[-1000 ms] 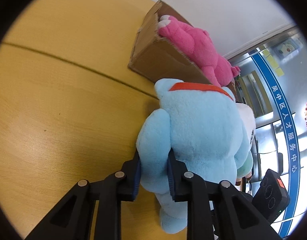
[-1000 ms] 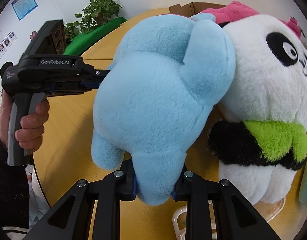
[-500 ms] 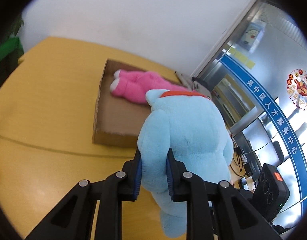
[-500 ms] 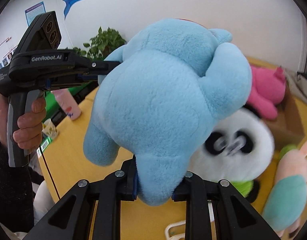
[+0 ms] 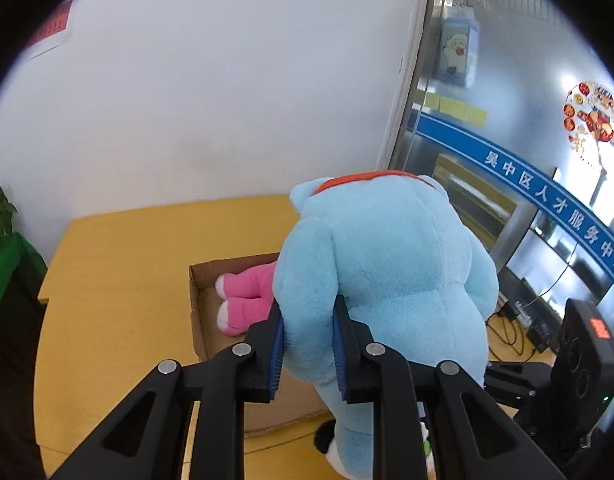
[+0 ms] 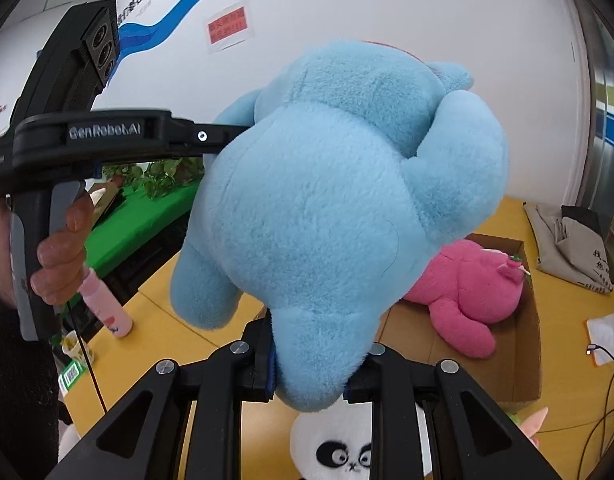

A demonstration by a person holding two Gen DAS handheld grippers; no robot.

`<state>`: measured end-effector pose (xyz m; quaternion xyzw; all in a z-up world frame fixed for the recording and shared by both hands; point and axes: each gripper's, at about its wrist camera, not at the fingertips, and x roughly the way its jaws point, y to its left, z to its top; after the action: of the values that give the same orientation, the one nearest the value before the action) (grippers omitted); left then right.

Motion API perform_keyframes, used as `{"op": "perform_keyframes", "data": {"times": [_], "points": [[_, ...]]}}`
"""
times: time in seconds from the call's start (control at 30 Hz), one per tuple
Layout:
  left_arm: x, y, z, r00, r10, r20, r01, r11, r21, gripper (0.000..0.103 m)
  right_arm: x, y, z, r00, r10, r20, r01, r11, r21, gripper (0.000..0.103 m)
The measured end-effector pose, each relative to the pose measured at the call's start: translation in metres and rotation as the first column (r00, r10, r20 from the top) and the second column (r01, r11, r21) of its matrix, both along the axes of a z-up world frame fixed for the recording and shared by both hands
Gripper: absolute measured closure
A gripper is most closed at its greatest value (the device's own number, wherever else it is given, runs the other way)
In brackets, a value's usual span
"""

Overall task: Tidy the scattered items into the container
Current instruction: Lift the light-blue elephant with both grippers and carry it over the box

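Peeking below right tongs [image 6: 309, 374] — panda [image 6: 343, 450]

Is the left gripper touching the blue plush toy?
Touching. In the left wrist view the left gripper's fingers press into a limb of the blue plush toy.

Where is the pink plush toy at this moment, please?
The pink plush toy lies inside the cardboard box on the yellow table, right of centre in the right wrist view, partly hidden behind the blue plush.

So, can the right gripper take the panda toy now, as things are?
Probably not. The right gripper is shut on the blue plush, so its fingers are full; the panda toy lies on the table below it.
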<state>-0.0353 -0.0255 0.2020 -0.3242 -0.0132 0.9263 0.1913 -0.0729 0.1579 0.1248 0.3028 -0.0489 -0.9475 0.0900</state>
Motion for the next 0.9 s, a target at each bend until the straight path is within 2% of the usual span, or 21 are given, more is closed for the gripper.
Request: {"op": "perform_keyframes", "data": {"times": [0.1,0.23,0.3,0.4,0.6,0.7,0.77,0.9], "points": [[-0.022,0.002,-0.011,0.999,0.011,0.033,-0.01,1.0,-0.024,0.083,-0.024,0.006,-0.009,0.999,-0.019,0.039,0.019,1.0,-0.013,0.079],[-0.057,-0.013,-0.043,0.994,0.036,0.1,-0.034,0.999,-0.017,0.083,-0.065,0.019,-0.03,0.992,-0.023,0.121,0.03,0.998,-0.053,0.079],[-0.074,-0.022,-0.061,0.99,0.049,0.13,-0.046,0.999,-0.024,0.083,-0.088,0.018,-0.047,0.986,-0.022,0.166,0.036,0.996,-0.079,0.079],[-0.104,-0.039,-0.095,0.98,0.057,0.189,-0.051,0.998,-0.036,0.083,-0.123,0.012,-0.083,0.966,-0.015,0.259,0.06,0.984,-0.167,0.079],[-0.143,-0.061,-0.177,0.943,0.063,0.326,-0.057,0.998,-0.03,0.084,-0.163,0.0,-0.148,0.917,-0.032,0.397,0.108,0.979,-0.17,0.079],[-0.148,-0.062,-0.208,0.926,0.071,0.371,-0.061,0.997,-0.039,0.083,-0.169,0.003,-0.169,0.886,-0.038,0.461,0.137,0.973,-0.183,0.079],[-0.144,-0.064,-0.219,0.925,0.077,0.372,-0.059,0.997,-0.06,0.083,-0.169,-0.002,-0.171,0.88,-0.045,0.474,0.125,0.982,-0.138,0.079],[-0.139,-0.072,-0.232,0.916,0.094,0.39,-0.079,0.995,-0.056,0.083,-0.171,-0.012,-0.181,0.855,-0.027,0.517,0.093,0.991,-0.102,0.078]]}}
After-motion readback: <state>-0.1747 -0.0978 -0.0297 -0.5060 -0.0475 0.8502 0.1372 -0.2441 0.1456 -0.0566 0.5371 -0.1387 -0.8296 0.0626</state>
